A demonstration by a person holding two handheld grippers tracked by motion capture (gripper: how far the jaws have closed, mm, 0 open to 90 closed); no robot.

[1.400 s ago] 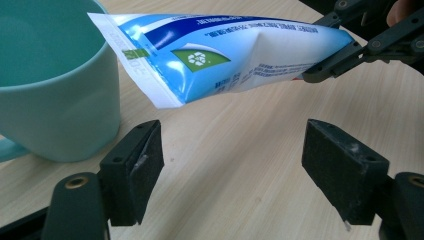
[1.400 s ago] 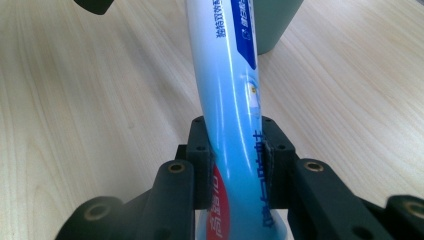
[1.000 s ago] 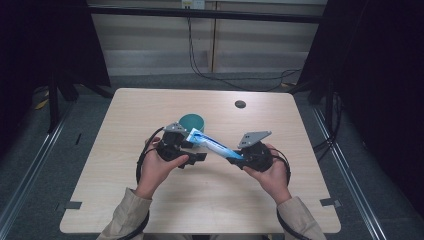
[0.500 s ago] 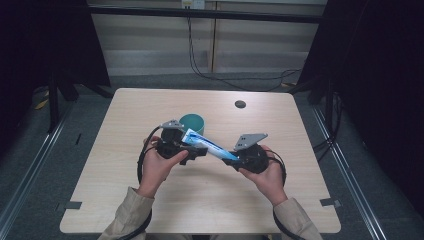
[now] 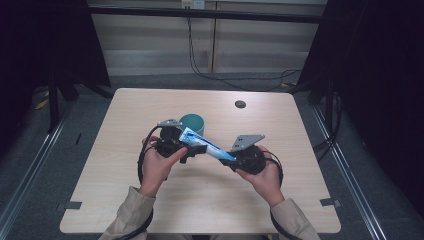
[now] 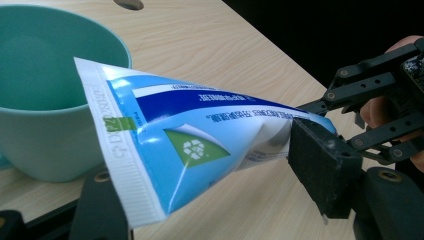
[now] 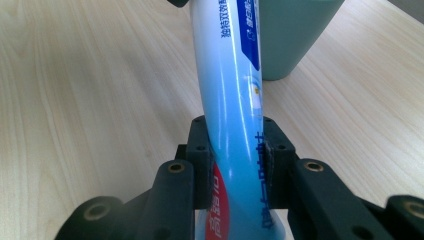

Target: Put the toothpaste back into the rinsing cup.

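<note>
Tube point(image 5: 204, 144) hangs mid-frame above the table point(image 5: 120, 195), its long axis running from the crimped end by the cup point(image 5: 193, 122) down-right, right gripper point(image 7: 235, 165) pinching its far end tight, left gripper point(image 5: 176, 146) at the crimp, its closure unclear.

Tube point(image 5: 205, 143) spans between left hand-held gripper point(image 5: 186, 148) and right hand-held gripper point(image 5: 231, 159); cup point(image 5: 193, 123) just behind.

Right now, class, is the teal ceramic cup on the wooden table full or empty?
Empty as far as the teal ceramic cup shows: the left gripper view looks into its mouth and sees bare teal wall, no liquid. Its very bottom is hidden by the blue-and-white toothpaste tube.
</note>
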